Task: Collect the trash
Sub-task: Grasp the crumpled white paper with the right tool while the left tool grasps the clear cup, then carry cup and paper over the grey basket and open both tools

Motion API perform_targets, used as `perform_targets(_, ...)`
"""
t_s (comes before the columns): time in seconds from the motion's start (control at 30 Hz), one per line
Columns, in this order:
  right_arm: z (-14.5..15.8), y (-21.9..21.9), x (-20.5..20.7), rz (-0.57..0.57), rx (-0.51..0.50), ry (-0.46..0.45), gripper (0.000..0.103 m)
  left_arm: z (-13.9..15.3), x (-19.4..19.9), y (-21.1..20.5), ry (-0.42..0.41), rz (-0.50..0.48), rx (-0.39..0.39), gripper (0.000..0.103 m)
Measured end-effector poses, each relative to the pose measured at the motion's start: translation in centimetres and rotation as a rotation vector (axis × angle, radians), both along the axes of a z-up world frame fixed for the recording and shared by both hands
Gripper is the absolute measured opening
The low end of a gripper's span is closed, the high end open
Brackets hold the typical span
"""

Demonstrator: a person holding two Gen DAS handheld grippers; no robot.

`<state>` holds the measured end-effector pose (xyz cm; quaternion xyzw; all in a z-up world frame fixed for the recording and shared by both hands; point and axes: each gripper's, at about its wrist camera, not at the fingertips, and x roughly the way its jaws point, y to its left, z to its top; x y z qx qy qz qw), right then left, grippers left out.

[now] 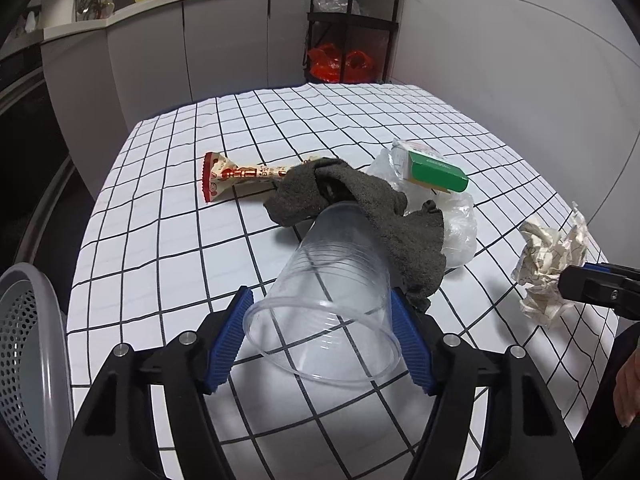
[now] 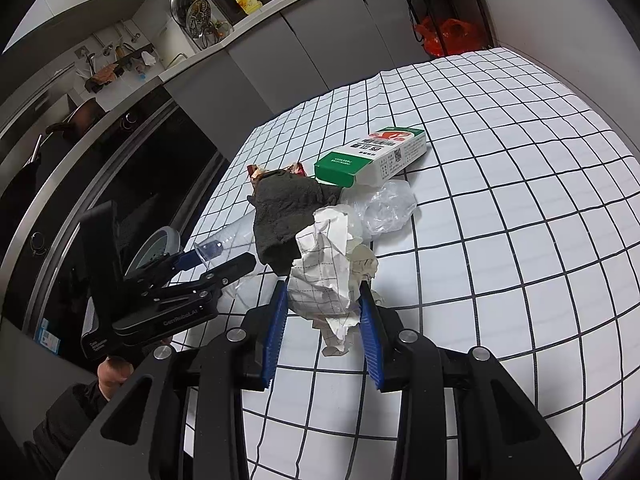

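A clear plastic cup (image 1: 324,308) is seen lying on its side on the checked tablecloth (image 1: 168,216), its mouth turned toward the left gripper (image 1: 322,340), whose blue pads (image 1: 228,344) are set against the cup's flanks near the rim; real squeeze cannot be judged. The cup is judged light, thin-walled and slippery (easily crushed), so it is best taken near the stiffer rim with gentle pressure. Its far end is covered by a grey cloth (image 1: 360,208), which may drag along. Crumpled paper (image 2: 332,280) is bracketed by the right gripper (image 2: 324,320) at moderate spread, the pads at its sides; it is judged soft, springy and nearly weightless, and should be pinched through its bulk.

A perforated bin (image 1: 24,344) at the table's left edge and the full snack wrapper (image 1: 236,174) are shown only by the left view. The printed face of the green box (image 2: 376,152) and the clear plastic bag (image 2: 384,204) are shown better by the right view.
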<state>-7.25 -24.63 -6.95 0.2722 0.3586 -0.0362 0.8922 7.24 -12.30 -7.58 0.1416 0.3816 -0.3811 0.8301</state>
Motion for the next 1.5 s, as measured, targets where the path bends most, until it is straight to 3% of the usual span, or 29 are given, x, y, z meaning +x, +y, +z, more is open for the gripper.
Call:
perform_targets(0.47,0.2,0.7,-0.2,0.013,-0.011,-0.013,0.034,3.1,-3.1,3.1,-0.058,0.098,-0.032,0.066)
perform_targets(0.77,0.6,2.6,0.3,0.061,-0.030,-0.018,0.034,6.3,-5.8,7.6,-0.149,0.235,-0.074,0.066)
perform_targets(1.1,2.5,8.4,2.6,0.188,-0.089,-0.037,0.034,8.4,-5.7,14.8,-0.177,0.454,-0.096,0.066)
perform_targets(1.5,4.4,19.1,9.2,0.409,-0.123,-0.076,0.034,9.0,-4.3,22.2,-0.237,0.683,-0.039,0.066)
